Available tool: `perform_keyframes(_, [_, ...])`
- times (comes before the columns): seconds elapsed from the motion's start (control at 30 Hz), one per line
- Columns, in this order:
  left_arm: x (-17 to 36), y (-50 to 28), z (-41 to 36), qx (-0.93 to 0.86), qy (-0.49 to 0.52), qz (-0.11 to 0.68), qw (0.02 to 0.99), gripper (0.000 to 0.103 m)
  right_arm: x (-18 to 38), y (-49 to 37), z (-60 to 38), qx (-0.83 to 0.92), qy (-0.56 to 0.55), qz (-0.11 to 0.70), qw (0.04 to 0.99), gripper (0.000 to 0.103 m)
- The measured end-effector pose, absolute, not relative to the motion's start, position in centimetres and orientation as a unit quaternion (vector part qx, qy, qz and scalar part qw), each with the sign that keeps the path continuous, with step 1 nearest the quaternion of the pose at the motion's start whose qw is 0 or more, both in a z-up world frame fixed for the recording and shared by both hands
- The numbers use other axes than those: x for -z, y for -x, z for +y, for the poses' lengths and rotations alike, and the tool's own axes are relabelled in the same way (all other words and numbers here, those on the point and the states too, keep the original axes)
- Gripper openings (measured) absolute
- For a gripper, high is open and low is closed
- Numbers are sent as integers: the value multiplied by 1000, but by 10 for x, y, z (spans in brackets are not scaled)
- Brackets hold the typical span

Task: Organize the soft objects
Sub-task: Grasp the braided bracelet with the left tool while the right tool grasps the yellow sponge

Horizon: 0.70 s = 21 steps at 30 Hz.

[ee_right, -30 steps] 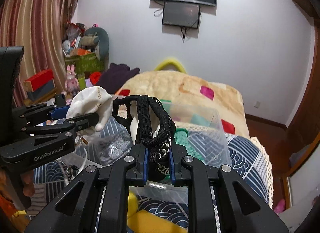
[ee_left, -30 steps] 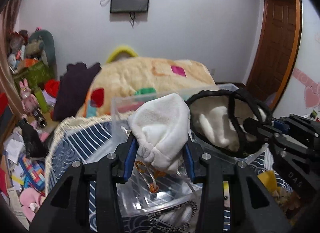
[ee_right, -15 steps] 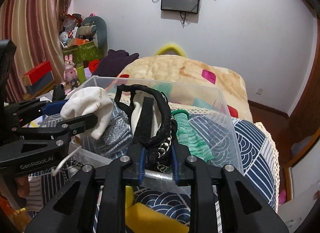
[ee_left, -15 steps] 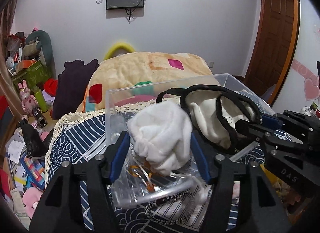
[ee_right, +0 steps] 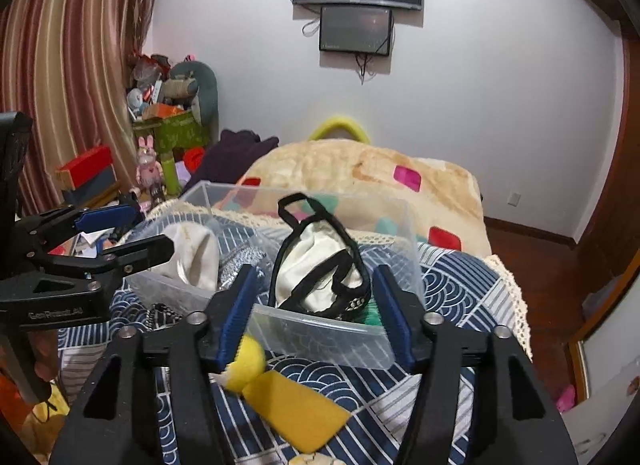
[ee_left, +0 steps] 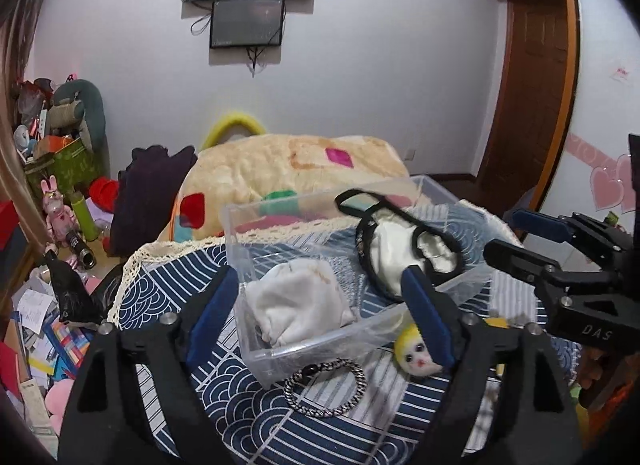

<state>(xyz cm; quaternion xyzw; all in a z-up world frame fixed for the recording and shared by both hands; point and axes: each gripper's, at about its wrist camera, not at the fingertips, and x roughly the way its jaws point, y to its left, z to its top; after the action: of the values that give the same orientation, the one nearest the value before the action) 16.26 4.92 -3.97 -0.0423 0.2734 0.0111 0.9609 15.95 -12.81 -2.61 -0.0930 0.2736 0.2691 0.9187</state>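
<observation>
Left wrist view shows the clear plastic bin (ee_left: 256, 225) resting on the blue wave-patterned bedspread (ee_left: 168, 285), and two soft items already lie inside it. The white fabric pouch (ee_left: 298, 305) sits in the bin's near left corner, and the cream and black garment (ee_left: 404, 253) is draped toward its right side, one black strap rising over the far wall. The left gripper (ee_left: 320, 313) hovers just in front of the bin with its jaws spread wide and nothing between them. The right gripper (ee_right: 316, 313) is likewise spread apart and empty, its blue pads flanking the garment without touching it.

Judged from how things lie, that part of the sorting is done: both pieces are released in the bin. A green knitted piece (ee_right: 372, 315) also shows at the bin's right end in the right wrist view.

What seems left sits outside on the bedspread, near the bin's front wall: a small doll head (ee_left: 414, 353) with yellow hair, a yellow sponge-like piece (ee_right: 296, 411) and a braided black and white cord loop (ee_left: 326, 387). Whether the cord counts as a soft object cannot be told.
</observation>
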Motion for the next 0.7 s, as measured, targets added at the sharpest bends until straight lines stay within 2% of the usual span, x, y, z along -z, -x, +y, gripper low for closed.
perform_keyframes(0.17, [32,-144,47,-15,37,256,966,99,21,-151,-135,-278,90,263,919,66])
perform_keyframes(0.23, [34,-139,44,-15,33,258,966,100,22,-147,-137,-281,90,262,919,74])
perform_keyframes(0.27, [37,-138,43,-14,30,262,964,100,23,-145,-137,-282,91,262,918,75])
perform_keyframes(0.7, [111,-146,53,-12,53,380,923,101,67,-133,-138,-291,131,314,894,75])
